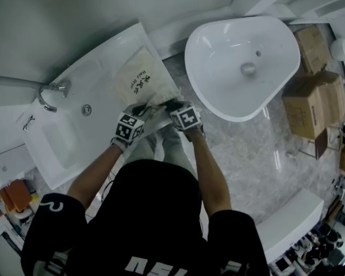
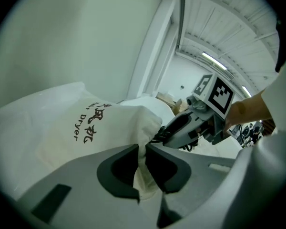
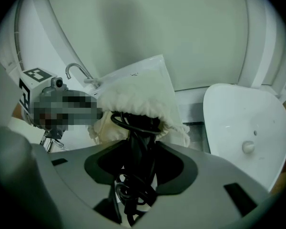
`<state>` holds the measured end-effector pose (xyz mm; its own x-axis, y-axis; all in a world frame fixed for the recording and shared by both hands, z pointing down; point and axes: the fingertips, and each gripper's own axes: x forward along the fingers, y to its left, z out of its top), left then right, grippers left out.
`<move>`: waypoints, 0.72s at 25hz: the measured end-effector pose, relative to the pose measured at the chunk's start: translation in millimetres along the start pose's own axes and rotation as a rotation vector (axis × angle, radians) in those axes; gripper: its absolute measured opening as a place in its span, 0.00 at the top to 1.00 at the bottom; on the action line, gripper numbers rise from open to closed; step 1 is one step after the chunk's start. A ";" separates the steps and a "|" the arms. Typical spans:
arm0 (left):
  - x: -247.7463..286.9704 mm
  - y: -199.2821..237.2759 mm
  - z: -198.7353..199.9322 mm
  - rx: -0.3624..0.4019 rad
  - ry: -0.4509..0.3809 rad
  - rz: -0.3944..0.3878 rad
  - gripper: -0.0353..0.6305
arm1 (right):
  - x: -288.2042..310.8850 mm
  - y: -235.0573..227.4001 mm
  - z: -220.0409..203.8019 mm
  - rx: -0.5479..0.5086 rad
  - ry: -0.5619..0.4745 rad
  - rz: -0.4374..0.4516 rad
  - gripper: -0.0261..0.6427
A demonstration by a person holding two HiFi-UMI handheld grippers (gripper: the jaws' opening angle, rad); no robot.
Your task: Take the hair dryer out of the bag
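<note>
A white worktop with a sink fills the upper left of the head view. A cream cloth bag lies on it, near the middle of the frame. The black hair dryer and its cord stick out of the bag's mouth. The left tongs pinch the bag's cloth. The right tongs are clamped on the hair dryer.

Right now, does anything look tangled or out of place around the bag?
Yes: a black cord hangs out of the gathered mouth of the bag in loose, tangled loops, bunched between the jaws of the right gripper. Nothing looks spilled or damaged.
</note>
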<state>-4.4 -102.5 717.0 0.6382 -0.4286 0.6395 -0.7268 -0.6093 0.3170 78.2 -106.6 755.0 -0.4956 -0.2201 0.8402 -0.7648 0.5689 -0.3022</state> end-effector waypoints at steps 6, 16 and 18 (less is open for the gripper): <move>0.2 -0.5 17.8 -0.014 -0.045 -0.002 0.88 | -18.2 7.4 -6.4 0.028 -0.002 0.025 0.69; -5.1 -24.8 34.5 0.001 -0.100 -0.054 0.88 | -49.4 -10.6 -19.4 -0.009 -0.047 -0.052 0.69; -7.3 -30.1 37.7 0.003 -0.111 -0.061 0.88 | -55.5 -10.9 -21.3 -0.005 -0.050 -0.053 0.69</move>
<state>22.4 -106.1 676.3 0.7058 -0.4618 0.5372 -0.6850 -0.6383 0.3513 122.8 -83.7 721.3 -0.4748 -0.2890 0.8313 -0.7885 0.5593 -0.2560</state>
